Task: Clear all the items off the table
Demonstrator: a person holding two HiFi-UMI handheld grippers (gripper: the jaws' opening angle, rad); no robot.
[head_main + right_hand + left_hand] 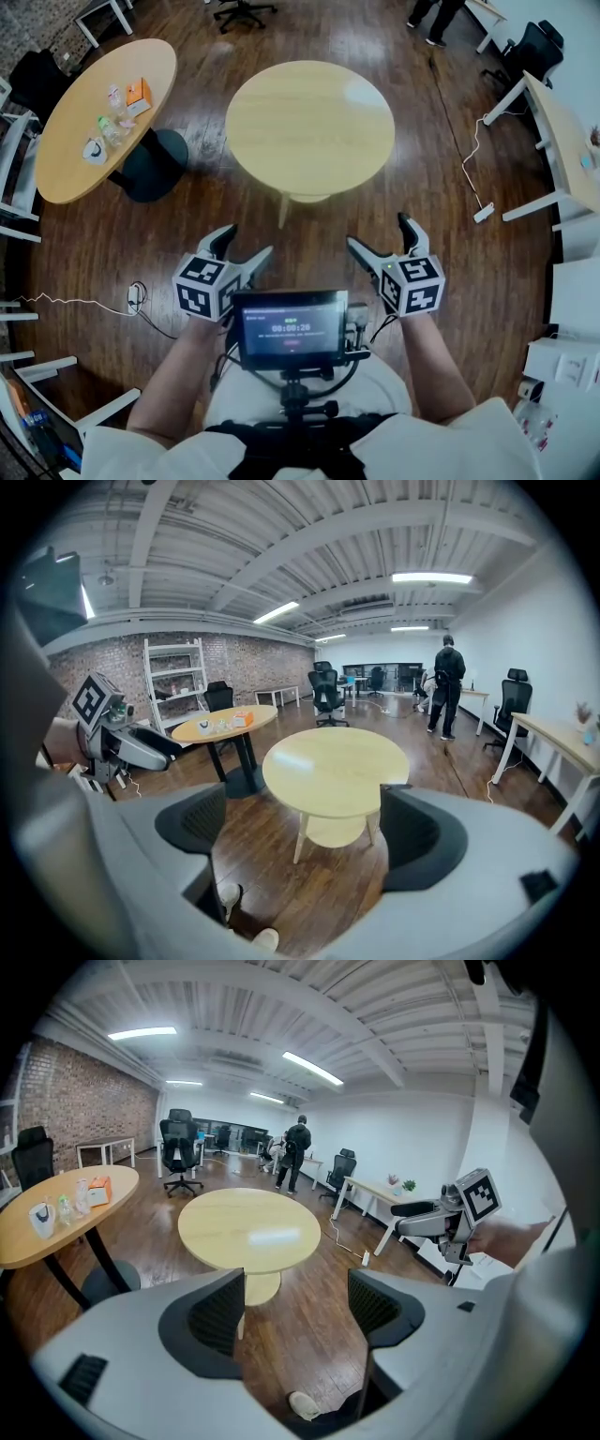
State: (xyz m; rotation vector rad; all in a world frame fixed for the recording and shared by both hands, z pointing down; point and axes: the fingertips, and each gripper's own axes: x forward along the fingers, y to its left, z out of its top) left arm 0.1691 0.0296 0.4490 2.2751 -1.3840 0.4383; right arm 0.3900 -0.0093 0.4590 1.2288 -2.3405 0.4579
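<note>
Where side table sits, items indistinct

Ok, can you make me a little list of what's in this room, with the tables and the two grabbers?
place: big room with a dark wooden floor
round table: straight ahead, nothing on top
long table: off to the left, holds an orange box and a few small items too small to name
left gripper: jaws apart, holding nothing
right gripper: jaws apart, holding nothing
screen: at the person's chest, between the two grippers
other person: standing far back, in dark clothes
</note>
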